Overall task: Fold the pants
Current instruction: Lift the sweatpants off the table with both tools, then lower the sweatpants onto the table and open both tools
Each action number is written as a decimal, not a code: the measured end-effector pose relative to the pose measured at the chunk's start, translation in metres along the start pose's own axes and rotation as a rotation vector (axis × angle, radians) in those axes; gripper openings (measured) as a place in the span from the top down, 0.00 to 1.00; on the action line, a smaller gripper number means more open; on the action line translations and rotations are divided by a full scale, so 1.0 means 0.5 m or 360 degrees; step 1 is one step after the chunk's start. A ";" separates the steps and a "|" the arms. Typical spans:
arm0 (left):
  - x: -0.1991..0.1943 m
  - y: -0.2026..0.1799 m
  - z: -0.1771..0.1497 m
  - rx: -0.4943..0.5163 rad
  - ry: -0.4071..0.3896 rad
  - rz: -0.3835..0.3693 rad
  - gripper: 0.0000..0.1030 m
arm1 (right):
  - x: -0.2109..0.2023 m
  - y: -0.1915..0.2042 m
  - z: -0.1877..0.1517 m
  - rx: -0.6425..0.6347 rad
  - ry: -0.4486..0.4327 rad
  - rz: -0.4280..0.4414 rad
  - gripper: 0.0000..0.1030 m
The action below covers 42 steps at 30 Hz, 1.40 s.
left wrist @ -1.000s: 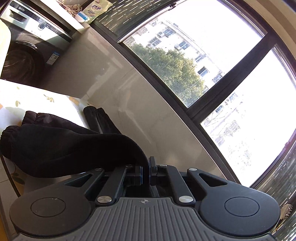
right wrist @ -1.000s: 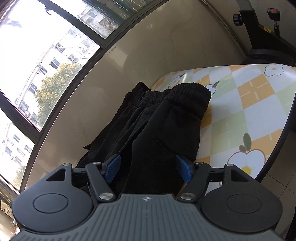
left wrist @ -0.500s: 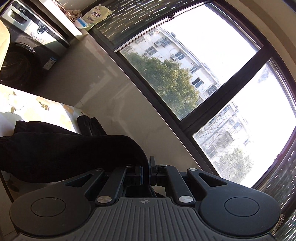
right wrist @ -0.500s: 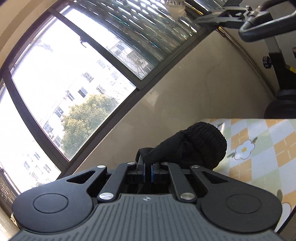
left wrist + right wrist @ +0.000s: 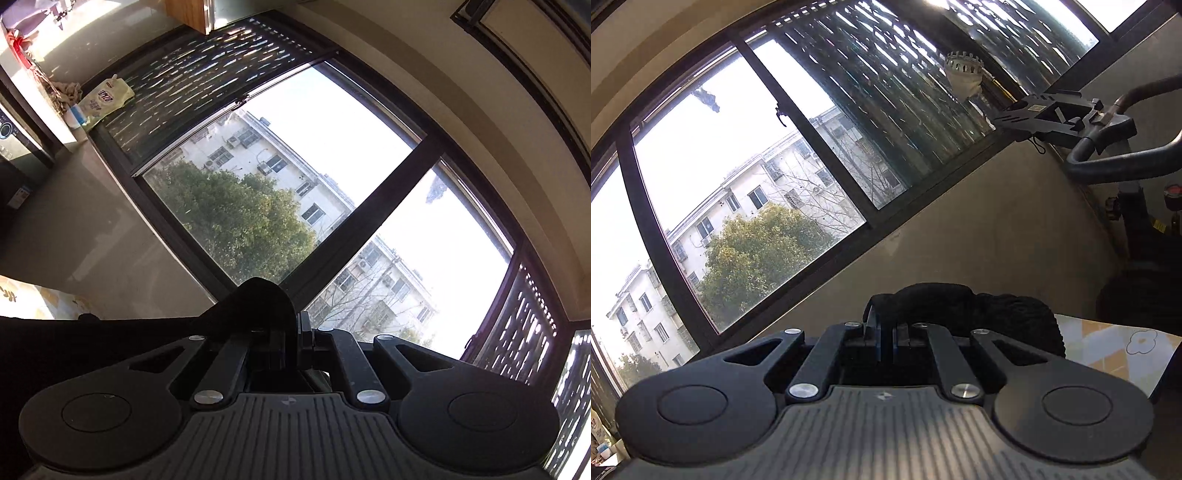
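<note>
The black pants (image 5: pixel 110 332) are held up by both grippers. My left gripper (image 5: pixel 297 332) is shut on a bunched fold of the black cloth, which trails left across the left wrist view. My right gripper (image 5: pixel 884 332) is shut on the pants (image 5: pixel 979 302) near their ribbed waistband, which bulges just past the fingertips to the right. Both grippers point upward at the window. Most of the pants hang below, out of sight.
The patterned table (image 5: pixel 1115 350) shows at the lower right of the right wrist view and its corner (image 5: pixel 22 299) at the left of the left wrist view. An exercise bike (image 5: pixel 1108 147) stands right. A washing machine (image 5: pixel 14 162) and detergent pouch (image 5: pixel 107 98) are far left.
The right gripper closed on the pants' waist end. Both grippers then lifted and tilted up toward the window, raising the pants off the table.
</note>
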<state>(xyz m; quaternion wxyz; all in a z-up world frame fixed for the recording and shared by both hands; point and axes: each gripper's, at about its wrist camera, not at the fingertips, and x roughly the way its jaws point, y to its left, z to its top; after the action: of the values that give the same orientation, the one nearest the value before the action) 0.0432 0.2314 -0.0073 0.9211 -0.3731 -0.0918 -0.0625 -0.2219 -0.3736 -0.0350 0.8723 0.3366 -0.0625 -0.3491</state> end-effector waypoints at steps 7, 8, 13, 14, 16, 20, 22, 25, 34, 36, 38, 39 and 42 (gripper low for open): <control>0.172 0.044 -0.021 -0.0012 0.0133 0.0194 0.94 | 0.152 0.070 0.027 -0.0292 0.0087 0.0125 0.95; 0.199 0.041 -0.022 0.0033 0.0130 0.0210 0.94 | 0.183 0.083 0.035 -0.0320 0.0081 0.0140 0.95; 0.372 0.041 -0.026 0.0103 0.0159 0.0267 0.94 | 0.365 0.141 0.059 -0.0427 0.0083 0.0131 0.95; 0.416 0.034 -0.032 0.0134 0.0170 0.0273 0.94 | 0.401 0.150 0.056 -0.0457 0.0076 0.0108 0.95; 0.486 0.024 -0.047 0.0192 0.0189 0.0308 0.94 | 0.474 0.158 0.047 -0.0480 0.0115 0.0061 0.95; 0.612 0.036 -0.088 0.0288 0.0236 0.0416 0.94 | 0.598 0.148 0.007 -0.0490 0.0233 -0.0049 0.95; 0.672 0.063 -0.117 0.0307 0.0327 0.0503 0.94 | 0.646 0.133 -0.021 -0.0489 0.0333 -0.0124 0.94; 0.746 0.106 -0.163 0.0340 0.0566 0.0550 0.80 | 0.693 0.100 -0.054 -0.0424 0.0525 -0.0200 0.83; 0.693 0.159 -0.187 0.0233 0.0925 0.0476 0.42 | 0.547 0.097 -0.050 -0.0532 0.0581 -0.0093 0.51; 0.667 0.158 -0.185 0.0209 0.0980 0.0459 0.42 | 0.492 0.103 -0.044 -0.0537 0.0568 -0.0053 0.45; 0.630 0.153 -0.176 0.0207 0.1016 0.0442 0.41 | 0.449 0.103 -0.047 -0.0538 0.0562 -0.0032 0.39; 0.612 0.146 -0.175 0.0221 0.1036 0.0419 0.40 | 0.430 0.100 -0.052 -0.0540 0.0562 -0.0037 0.36; 0.554 0.131 -0.186 0.0280 0.1106 0.0386 0.38 | 0.378 0.081 -0.072 -0.0504 0.0595 -0.0104 0.32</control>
<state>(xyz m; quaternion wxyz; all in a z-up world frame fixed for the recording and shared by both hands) 0.3370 0.2003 -0.0575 0.9265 -0.2573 0.2659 -0.0679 -0.0452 -0.4555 -0.0606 0.8989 0.2562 0.1663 -0.3143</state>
